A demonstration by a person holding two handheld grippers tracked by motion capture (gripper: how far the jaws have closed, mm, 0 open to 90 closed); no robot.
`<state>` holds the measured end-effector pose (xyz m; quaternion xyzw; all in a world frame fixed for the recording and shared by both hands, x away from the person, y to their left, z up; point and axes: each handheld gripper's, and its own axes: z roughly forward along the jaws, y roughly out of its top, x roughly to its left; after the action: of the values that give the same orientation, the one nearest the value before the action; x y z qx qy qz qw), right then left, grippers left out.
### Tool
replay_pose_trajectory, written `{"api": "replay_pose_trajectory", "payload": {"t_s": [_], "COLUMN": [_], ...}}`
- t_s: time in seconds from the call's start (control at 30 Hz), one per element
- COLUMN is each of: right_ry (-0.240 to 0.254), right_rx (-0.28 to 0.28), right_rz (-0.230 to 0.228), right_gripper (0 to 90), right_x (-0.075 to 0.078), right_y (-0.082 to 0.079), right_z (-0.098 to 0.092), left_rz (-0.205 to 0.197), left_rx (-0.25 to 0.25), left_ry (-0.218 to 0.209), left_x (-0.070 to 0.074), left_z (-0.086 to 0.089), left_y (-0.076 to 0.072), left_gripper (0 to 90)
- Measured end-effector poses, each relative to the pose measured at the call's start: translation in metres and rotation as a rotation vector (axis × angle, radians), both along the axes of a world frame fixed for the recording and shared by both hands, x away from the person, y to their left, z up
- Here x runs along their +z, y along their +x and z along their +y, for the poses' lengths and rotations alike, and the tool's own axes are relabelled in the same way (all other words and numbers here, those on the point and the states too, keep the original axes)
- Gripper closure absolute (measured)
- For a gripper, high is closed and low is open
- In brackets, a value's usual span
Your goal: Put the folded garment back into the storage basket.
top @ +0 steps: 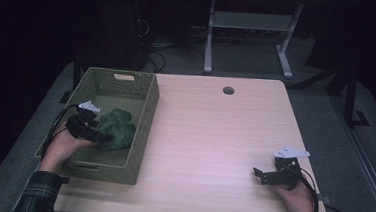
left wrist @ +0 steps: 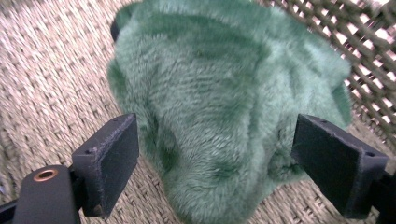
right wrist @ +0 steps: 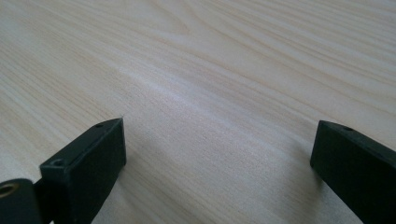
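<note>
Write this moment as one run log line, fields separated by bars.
left gripper: open, astride fluffy green plush toy | toy: inside olive woven basket | right gripper: open, over pale wooden table

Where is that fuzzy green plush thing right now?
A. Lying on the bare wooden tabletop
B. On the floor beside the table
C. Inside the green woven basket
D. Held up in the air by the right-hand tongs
C: the green plush toy lies on the woven bottom of the basket, with the open left tongs standing to either side of it without pressing on it.
</note>
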<state>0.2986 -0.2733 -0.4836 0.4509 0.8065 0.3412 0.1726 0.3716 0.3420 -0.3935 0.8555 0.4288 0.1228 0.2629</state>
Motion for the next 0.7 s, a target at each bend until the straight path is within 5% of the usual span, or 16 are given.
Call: {"api": "replay_pose_trajectory", "payload": {"t_s": [0.33, 0.47, 0.7], "right_ry": [0.000, 0.000, 0.000], "right_rx": [0.000, 0.000, 0.000], "right_rz": [0.000, 0.000, 0.000], "right_gripper": [3.1, 3.1, 3.1], "right_x": [0.000, 0.000, 0.000], "right_y": [0.000, 0.000, 0.000], "right_z": [0.000, 0.000, 0.000], "left_rz": [-0.058, -0.092, -0.141], "left_rx": [-0.013, -0.019, -0.067], "left_ry": [-0.029, -0.076, -0.112], "left_x": [0.020, 0.032, 0.056], "left_z": [-0.009, -0.017, -0.046], "left_y": [-0.004, -0.007, -0.012], "left_gripper": [13.9, 13.9, 13.9]}}
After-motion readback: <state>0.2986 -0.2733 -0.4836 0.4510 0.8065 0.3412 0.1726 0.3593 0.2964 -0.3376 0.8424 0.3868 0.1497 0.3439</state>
